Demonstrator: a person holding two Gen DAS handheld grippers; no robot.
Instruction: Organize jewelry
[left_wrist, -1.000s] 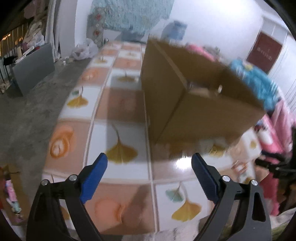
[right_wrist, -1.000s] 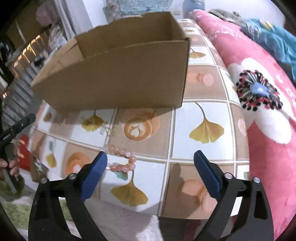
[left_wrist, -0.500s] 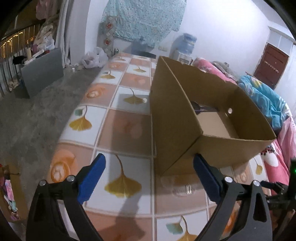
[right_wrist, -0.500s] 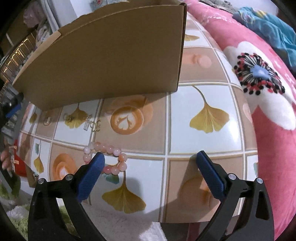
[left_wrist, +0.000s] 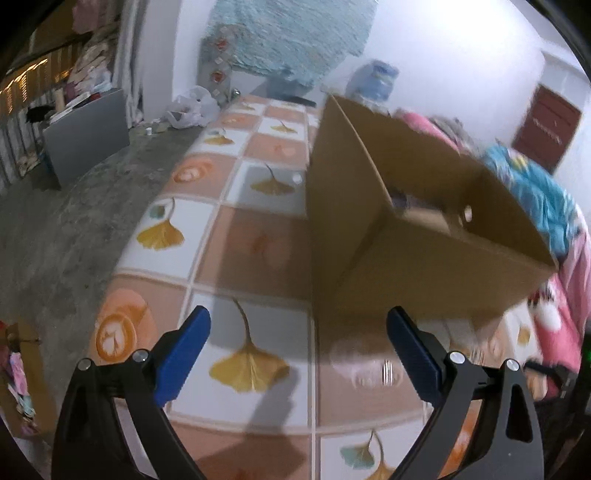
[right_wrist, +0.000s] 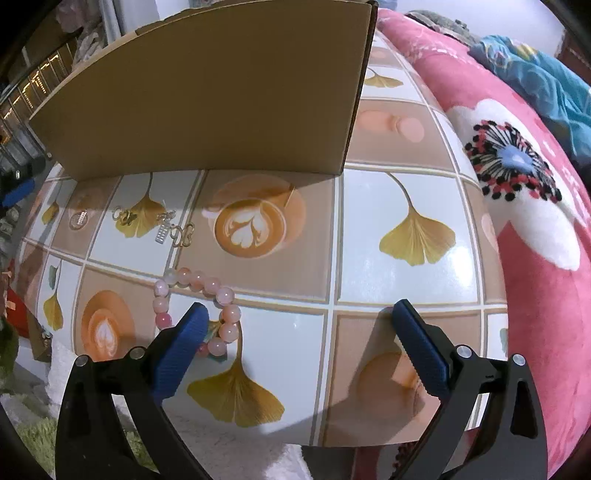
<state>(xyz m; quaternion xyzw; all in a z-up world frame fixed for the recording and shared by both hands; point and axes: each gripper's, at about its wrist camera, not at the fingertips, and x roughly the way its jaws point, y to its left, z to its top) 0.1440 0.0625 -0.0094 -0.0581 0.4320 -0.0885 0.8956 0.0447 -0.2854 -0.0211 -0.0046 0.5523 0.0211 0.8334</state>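
Observation:
A pink bead bracelet (right_wrist: 199, 295) lies on the tiled table, its near side hidden behind my right gripper's left finger. Small gold and silver pieces (right_wrist: 173, 229) and a ring (right_wrist: 78, 220) lie further back by the open cardboard box (right_wrist: 221, 99). My right gripper (right_wrist: 299, 325) is open and empty, low over the table just right of the bracelet. My left gripper (left_wrist: 297, 338) is open and empty, facing the box's near corner (left_wrist: 369, 240). A small blurred silver piece (left_wrist: 386, 371) lies on the tile just inside its right finger.
A pink flowered blanket (right_wrist: 517, 177) borders the table (right_wrist: 406, 280) on the right. Concrete floor (left_wrist: 55, 229) and a grey panel (left_wrist: 86, 133) lie to the left. White fluffy rug (right_wrist: 229, 446) runs along the near table edge.
My right gripper has moved forward and lower toward the bracelet. My left view has tilted and drawn closer to the box corner.

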